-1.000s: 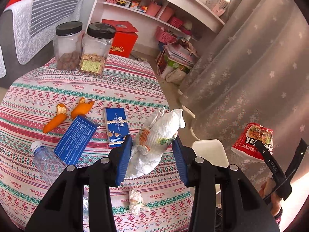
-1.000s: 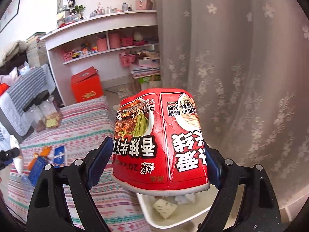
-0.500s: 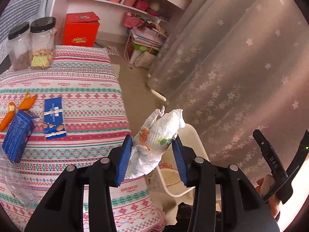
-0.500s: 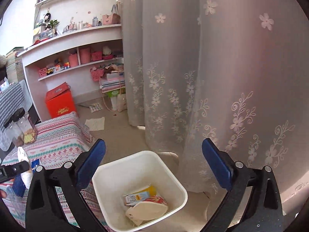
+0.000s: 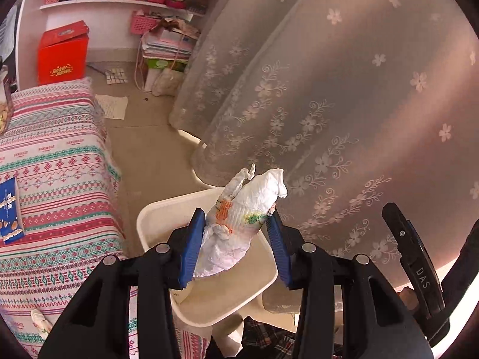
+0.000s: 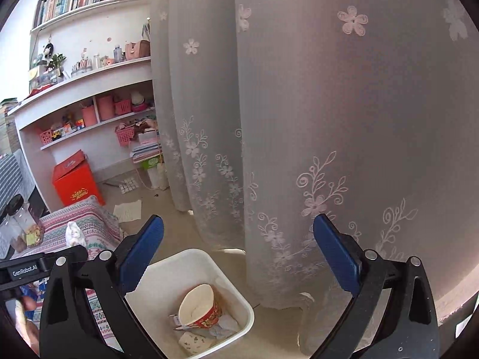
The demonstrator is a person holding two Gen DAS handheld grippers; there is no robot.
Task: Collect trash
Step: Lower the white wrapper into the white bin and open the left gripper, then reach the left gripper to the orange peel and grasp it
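Note:
My left gripper [image 5: 236,233] is shut on a crumpled white wrapper [image 5: 239,221] with orange and green print, held above the white trash bin [image 5: 149,218] on the floor. My right gripper [image 6: 239,257] is open and empty, above the same bin [image 6: 230,281]. Inside the bin lie a red noodle cup [image 6: 200,308] on its side and some paper scraps [image 6: 194,341]. The wrapper also shows in the right wrist view [image 6: 74,234], at the left.
A table with a striped patterned cloth [image 5: 54,179] stands left of the bin, with a blue packet [image 5: 9,209] and a small white scrap [image 5: 40,320] on it. A flowered curtain [image 5: 344,104] hangs close behind the bin. A red box [image 5: 63,53] and shelves [image 6: 89,125] stand farther back.
My left gripper carried the wrapper from over the table to above the bin. My right gripper opened and dropped the red noodle cup into the bin, then stayed open.

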